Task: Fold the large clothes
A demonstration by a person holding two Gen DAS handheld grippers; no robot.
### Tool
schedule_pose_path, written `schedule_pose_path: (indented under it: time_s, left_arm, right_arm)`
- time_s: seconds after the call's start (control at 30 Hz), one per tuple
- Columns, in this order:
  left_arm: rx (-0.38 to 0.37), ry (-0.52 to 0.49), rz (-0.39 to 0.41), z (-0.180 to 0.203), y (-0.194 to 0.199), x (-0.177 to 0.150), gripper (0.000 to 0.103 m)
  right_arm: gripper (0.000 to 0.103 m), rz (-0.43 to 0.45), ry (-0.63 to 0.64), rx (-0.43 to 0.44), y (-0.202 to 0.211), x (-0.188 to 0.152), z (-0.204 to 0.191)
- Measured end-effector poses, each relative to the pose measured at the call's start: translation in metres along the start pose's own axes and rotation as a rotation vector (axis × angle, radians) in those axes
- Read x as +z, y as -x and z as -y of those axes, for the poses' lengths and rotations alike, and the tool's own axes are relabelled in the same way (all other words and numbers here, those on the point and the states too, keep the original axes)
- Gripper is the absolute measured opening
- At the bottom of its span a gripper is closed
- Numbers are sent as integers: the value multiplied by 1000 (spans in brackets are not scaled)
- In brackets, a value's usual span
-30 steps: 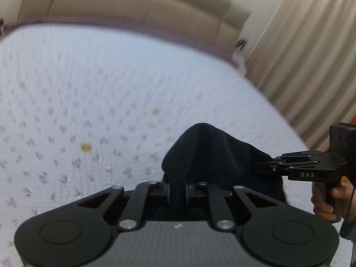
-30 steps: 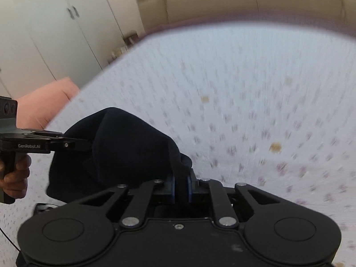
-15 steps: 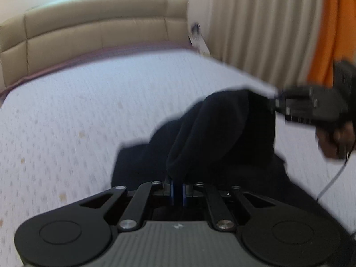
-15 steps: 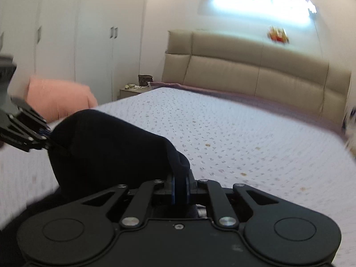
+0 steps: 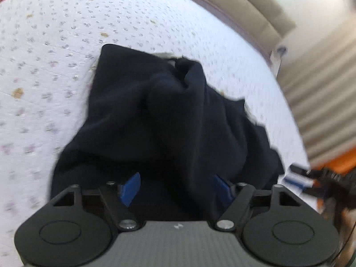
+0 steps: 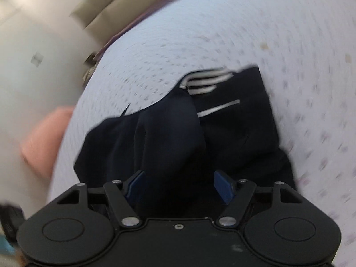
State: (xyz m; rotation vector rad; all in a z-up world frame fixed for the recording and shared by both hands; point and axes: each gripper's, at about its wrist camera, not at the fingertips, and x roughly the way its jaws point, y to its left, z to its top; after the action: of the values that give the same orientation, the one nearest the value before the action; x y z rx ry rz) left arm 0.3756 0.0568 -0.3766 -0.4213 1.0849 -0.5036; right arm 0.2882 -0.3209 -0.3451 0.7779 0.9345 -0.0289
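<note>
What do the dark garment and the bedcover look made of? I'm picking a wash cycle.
Dark garment: probably soft matte knit, cotton or fleece; it slumps in thick, rounded folds. Bedcover: likely quilted cotton, matte, small printed flowers, stitched dimples; blur leaves it open.

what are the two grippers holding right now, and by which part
Nothing: left gripper and right gripper are opening, pads off the dark navy fabric garment that lies between them.

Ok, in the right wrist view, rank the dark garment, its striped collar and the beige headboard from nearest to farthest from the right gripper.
1. Dark garment: directly ahead of the right gripper, its near fold between the opening jaws, lying on the bed.
2. Striped collar: at the garment's far edge, slightly right of centre.
3. Beige headboard: beyond the mattress, upper left.
</note>
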Motion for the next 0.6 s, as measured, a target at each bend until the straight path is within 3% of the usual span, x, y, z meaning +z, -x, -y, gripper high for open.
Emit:
schedule_pose_path:
  time_s: [0.1, 0.13, 0.17, 0.2, 0.23, 0.27, 0.33, 0.37, 0.5, 0.6]
  left_arm:
    - [-26, 100, 2, -4, -26, 12, 79]
    - [-16, 125, -19, -6, -38, 16, 77]
    - [-7, 146, -29, -3, -43, 14, 69]
    - [-26, 169, -25, -4, -50, 15, 47]
    - [-51, 176, -20, -4, -55, 16, 30]
    - [-51, 172, -22, -1, -59, 18, 12]
    - [-27, 137, 27, 10, -53, 19, 11]
    - [-50, 136, 61, 12, -45, 16, 10]
    - [-230, 211, 171, 9, -3, 5, 10]
    - [-282, 245, 160, 1, 9, -11, 11]
  right_arm:
    - [83, -52, -89, 1, -28, 2, 3]
    - [82, -64, -105, 4, -30, -7, 4]
    - [80, -71, -120, 15, -36, -9, 4]
    - [62, -73, -119, 26, -42, -10, 0]
    - [31, -69, -101, 21, -46, -10, -5]
    - [19, -58, -79, 26, -45, -9, -11]
    - [16, -3, -41, 73, -33, -5, -22]
    - [16, 35, -6, 89, -23, -2, -28]
    - [14, 137, 59, 146, 28, 6, -36]
    - [14, 120, 72, 169, 45, 3, -28]
